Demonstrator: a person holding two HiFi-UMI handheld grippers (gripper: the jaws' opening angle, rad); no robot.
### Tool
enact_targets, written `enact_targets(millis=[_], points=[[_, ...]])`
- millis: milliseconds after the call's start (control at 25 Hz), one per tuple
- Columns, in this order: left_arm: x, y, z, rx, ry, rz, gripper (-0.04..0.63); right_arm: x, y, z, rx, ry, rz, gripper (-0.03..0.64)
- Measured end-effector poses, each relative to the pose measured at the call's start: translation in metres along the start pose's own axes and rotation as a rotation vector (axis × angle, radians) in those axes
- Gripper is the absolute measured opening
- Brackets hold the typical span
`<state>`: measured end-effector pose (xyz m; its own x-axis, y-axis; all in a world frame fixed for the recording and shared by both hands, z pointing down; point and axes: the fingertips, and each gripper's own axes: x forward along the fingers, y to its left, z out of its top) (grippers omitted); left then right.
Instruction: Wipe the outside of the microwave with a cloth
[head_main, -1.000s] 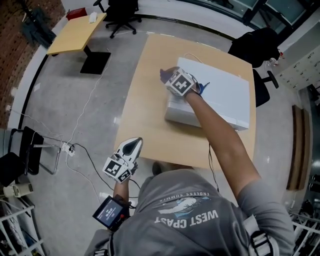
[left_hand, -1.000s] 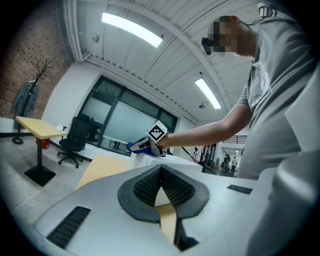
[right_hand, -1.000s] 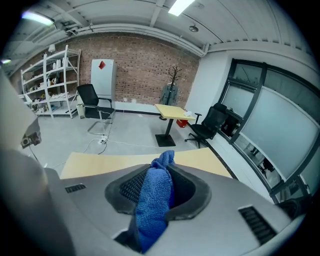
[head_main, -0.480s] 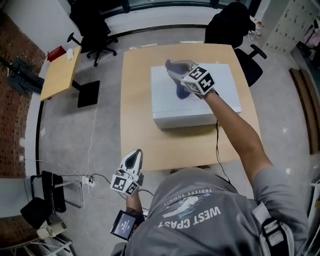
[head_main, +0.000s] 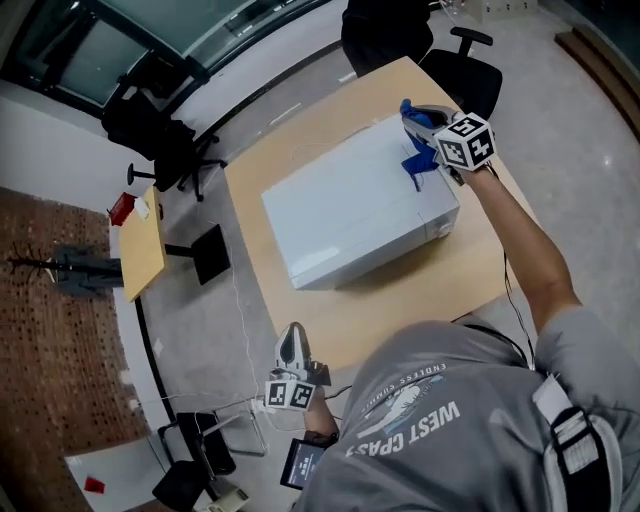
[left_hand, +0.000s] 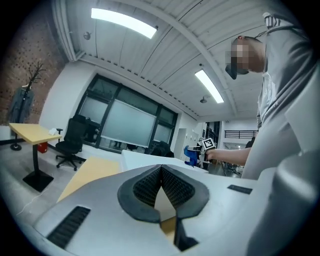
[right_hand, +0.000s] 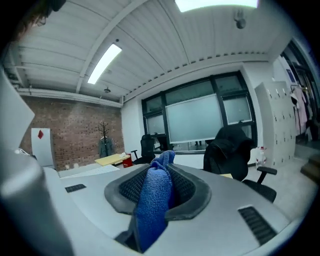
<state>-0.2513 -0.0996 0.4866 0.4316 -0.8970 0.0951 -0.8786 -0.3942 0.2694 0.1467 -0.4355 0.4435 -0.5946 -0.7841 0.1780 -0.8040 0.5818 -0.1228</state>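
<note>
1. The cloth is blue with a soft looped weave. It looks light and limp. The right gripper has its fingers clamped on a bunched fold, and a loose tail hangs below them.
2. Handling judgement: the thick fold is the sound place to hold it. The free tail would serve as the wiping face. There is little risk of slipping, since the fabric is grippy.
3. The cloth sits at the right-hand top corner of the microwave. It probably touches the casing, but the head view is too small to confirm this.
4. The microwave is a white box with stiff, smooth panels. It is likely heavy enough to stay put under light strokes.
5. The left gripper has its fingers pressed together with nothing between them. It is held off the near edge of the tabletop, well apart from the microwave.
6. The tabletop is pale wood. The room has a grey floor, office chairs, a small desk and a brick wall.
</note>
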Motion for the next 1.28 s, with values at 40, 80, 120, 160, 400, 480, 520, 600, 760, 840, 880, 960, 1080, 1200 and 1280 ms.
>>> enact_targets(millis=[40, 80, 120, 160, 400, 480, 520, 600, 760, 840, 880, 960, 1080, 1200, 1280], points=[[0.005, -0.005, 0.0, 0.001, 0.008, 0.003, 0.023, -0.003, -0.01, -0.012, 0.029, 0.005, 0.001, 0.107], [0.01, -0.01, 0.0, 0.005, 0.017, 0.006, 0.023, -0.005, -0.018, -0.023, 0.057, 0.006, 0.004, 0.107], [0.015, -0.015, 0.0, 0.011, 0.027, 0.009, 0.023, -0.005, -0.025, -0.032, 0.083, 0.006, 0.009, 0.107], [0.02, -0.02, -0.001, 0.017, 0.036, 0.015, 0.023, -0.005, -0.03, -0.041, 0.109, 0.004, 0.019, 0.107], [0.035, -0.042, -0.003, 0.036, 0.072, 0.064, 0.023, 0.001, -0.031, -0.084, 0.215, -0.01, 0.109, 0.107], [0.036, -0.05, -0.007, 0.036, 0.084, 0.078, 0.023, -0.004, -0.036, -0.092, 0.285, -0.053, 0.106, 0.107], [0.037, -0.053, -0.009, 0.036, 0.091, 0.084, 0.023, -0.008, -0.039, -0.097, 0.328, -0.076, 0.1, 0.107], [0.04, -0.057, -0.013, 0.033, 0.105, 0.098, 0.023, -0.014, -0.048, -0.113, 0.428, -0.108, 0.088, 0.106], [0.054, -0.066, -0.026, 0.023, 0.128, 0.111, 0.023, -0.013, -0.06, -0.181, 0.561, -0.058, 0.062, 0.105], [0.061, -0.071, -0.034, 0.025, 0.144, 0.109, 0.023, -0.007, -0.064, -0.231, 0.581, 0.041, 0.044, 0.104], [0.063, -0.073, -0.037, 0.029, 0.155, 0.109, 0.023, -0.004, -0.065, -0.258, 0.584, 0.103, 0.035, 0.104], [0.065, -0.077, -0.042, 0.035, 0.178, 0.111, 0.023, -0.001, -0.065, -0.306, 0.598, 0.205, 0.015, 0.104], [0.07, -0.078, -0.047, 0.036, 0.195, 0.11, 0.023, 0.003, -0.068, -0.337, 0.603, 0.253, -0.008, 0.098], [0.075, -0.077, -0.049, 0.037, 0.2, 0.111, 0.023, 0.009, -0.071, -0.337, 0.6, 0.251, -0.01, 0.098], [0.078, -0.078, -0.049, 0.037, 0.202, 0.107, 0.023, 0.011, -0.071, -0.337, 0.612, 0.254, -0.003, 0.098]])
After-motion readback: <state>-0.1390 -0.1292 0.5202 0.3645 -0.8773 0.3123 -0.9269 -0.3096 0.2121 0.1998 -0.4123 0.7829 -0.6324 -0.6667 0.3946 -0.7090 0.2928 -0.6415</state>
